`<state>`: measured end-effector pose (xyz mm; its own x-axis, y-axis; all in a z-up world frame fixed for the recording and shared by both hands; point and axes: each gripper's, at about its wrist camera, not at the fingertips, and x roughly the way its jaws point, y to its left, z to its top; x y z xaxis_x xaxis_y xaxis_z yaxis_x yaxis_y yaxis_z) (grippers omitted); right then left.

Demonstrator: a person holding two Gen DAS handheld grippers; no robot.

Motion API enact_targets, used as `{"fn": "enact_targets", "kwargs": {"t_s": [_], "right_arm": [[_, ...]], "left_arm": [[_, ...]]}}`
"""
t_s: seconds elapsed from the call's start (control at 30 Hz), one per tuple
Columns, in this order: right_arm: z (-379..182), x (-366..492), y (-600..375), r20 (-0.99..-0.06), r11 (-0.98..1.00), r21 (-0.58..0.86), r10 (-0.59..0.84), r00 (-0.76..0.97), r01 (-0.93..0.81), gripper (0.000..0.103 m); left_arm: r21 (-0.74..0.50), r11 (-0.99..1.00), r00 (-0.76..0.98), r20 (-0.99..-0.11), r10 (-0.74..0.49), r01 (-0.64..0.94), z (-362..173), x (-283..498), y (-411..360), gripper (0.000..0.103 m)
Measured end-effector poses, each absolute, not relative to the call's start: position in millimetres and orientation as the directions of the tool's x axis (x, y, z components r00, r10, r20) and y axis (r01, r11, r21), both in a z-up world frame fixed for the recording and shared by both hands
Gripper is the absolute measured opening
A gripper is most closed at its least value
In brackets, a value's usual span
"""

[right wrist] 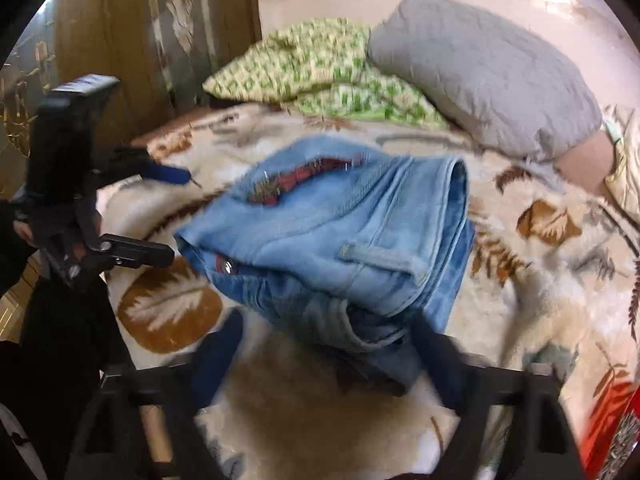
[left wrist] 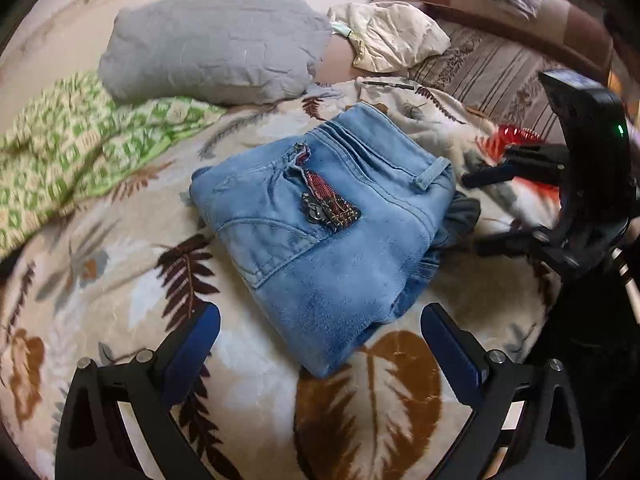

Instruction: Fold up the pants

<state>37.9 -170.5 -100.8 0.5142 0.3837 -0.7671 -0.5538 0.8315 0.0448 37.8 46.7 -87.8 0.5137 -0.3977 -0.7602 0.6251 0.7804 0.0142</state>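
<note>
Light blue jeans (left wrist: 328, 224) lie folded into a compact bundle on a leaf-patterned blanket (left wrist: 120, 280); a red embroidered patch shows on top. They also show in the right wrist view (right wrist: 332, 236). My left gripper (left wrist: 320, 332) is open, its blue-padded fingers (left wrist: 196, 340) spread at the bundle's near edge, holding nothing. My right gripper (right wrist: 328, 340) is open, its fingers straddling the bundle's near edge, blurred. Each gripper shows in the other's view: the right gripper (left wrist: 480, 208) at the bundle's right, the left gripper (right wrist: 176, 216) at its left.
A grey pillow (left wrist: 212, 48) and a green checked pillow (left wrist: 72, 148) lie behind the jeans. A cream crumpled cloth (left wrist: 392, 36) and a striped brown sofa back (left wrist: 500, 56) stand at the far right. A wooden wardrobe (right wrist: 140, 28) stands beyond the bed.
</note>
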Motion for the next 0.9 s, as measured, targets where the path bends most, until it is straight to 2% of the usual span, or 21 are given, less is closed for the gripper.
{"fn": "enact_targets", "kwargs": {"t_s": [0.03, 0.07, 0.1, 0.13, 0.2, 0.23, 0.37, 0.4, 0.5, 0.57, 0.6, 0.63, 0.67, 0.7, 0.8, 0.9], "right_arm": [[-103, 41, -171, -0.773, 0.838, 0.053, 0.379, 0.509, -0.543, 0.05], [-105, 43, -173, -0.773, 0.843, 0.065, 0.381, 0.508, -0.534, 0.046], [-106, 47, -174, -0.773, 0.84, 0.094, 0.4, 0.493, -0.534, 0.037], [-108, 48, -177, -0.772, 0.843, 0.115, 0.409, 0.486, -0.526, 0.036], [-112, 46, -179, -0.778, 0.847, 0.104, 0.397, 0.488, -0.522, 0.028], [-117, 45, -181, -0.782, 0.85, 0.092, 0.385, 0.49, -0.519, 0.024], [-132, 47, -202, -0.761, 0.861, 0.224, 0.447, 0.47, -0.456, 0.022], [-131, 47, -201, -0.762, 0.864, 0.22, 0.442, 0.474, -0.452, 0.022], [-126, 44, -195, -0.766, 0.869, 0.18, 0.418, 0.488, -0.461, 0.024], [-118, 43, -196, -0.763, 0.87, 0.191, 0.423, 0.489, -0.454, 0.031], [-112, 41, -199, -0.762, 0.87, 0.205, 0.429, 0.485, -0.448, 0.049], [-108, 39, -200, -0.759, 0.872, 0.212, 0.432, 0.488, -0.442, 0.086], [-101, 36, -202, -0.752, 0.886, 0.197, 0.411, 0.515, -0.42, 0.099], [-94, 32, -203, -0.734, 0.901, 0.172, 0.387, 0.558, -0.399, 0.103], [-75, 27, -206, -0.702, 0.913, 0.155, 0.37, 0.609, -0.377, 0.103], [-64, 30, -206, -0.702, 0.937, 0.146, 0.325, 0.634, -0.318, 0.103]], "left_arm": [[0.021, 0.776, 0.518, -0.756, -0.4, 0.63, -90, 39, 45, 0.094], [0.023, 0.772, 0.512, -0.761, -0.399, 0.636, -93, 39, 45, 0.086], [0.029, 0.768, 0.498, -0.777, -0.386, 0.64, -98, 42, 41, 0.061], [0.041, 0.766, 0.485, -0.795, -0.364, 0.642, -103, 43, 39, 0.045], [0.081, 0.751, 0.503, -0.788, -0.355, 0.655, -109, 40, 36, 0.042], [0.09, 0.746, 0.505, -0.788, -0.352, 0.66, -112, 38, 38, 0.037], [0.056, 0.756, 0.471, -0.812, -0.346, 0.652, -123, 42, 48, 0.033], [0.055, 0.758, 0.468, -0.814, -0.343, 0.65, -124, 42, 49, 0.033], [0.053, 0.765, 0.473, -0.813, -0.34, 0.642, -122, 42, 47, 0.036], [0.015, 0.774, 0.453, -0.818, -0.354, 0.632, -118, 41, 50, 0.057], [-0.02, 0.783, 0.437, -0.821, -0.368, 0.622, -115, 39, 54, 0.076], [-0.044, 0.792, 0.438, -0.813, -0.382, 0.609, -111, 35, 59, 0.089], [-0.063, 0.804, 0.451, -0.801, -0.394, 0.591, -107, 34, 63, 0.092], [-0.082, 0.818, 0.464, -0.789, -0.402, 0.57, -102, 33, 69, 0.095], [-0.18, 0.85, 0.46, -0.776, -0.432, 0.495, -92, 39, 82, 0.095], [-0.312, 0.861, 0.454, -0.749, -0.482, 0.401, -86, 46, 96, 0.103]]}}
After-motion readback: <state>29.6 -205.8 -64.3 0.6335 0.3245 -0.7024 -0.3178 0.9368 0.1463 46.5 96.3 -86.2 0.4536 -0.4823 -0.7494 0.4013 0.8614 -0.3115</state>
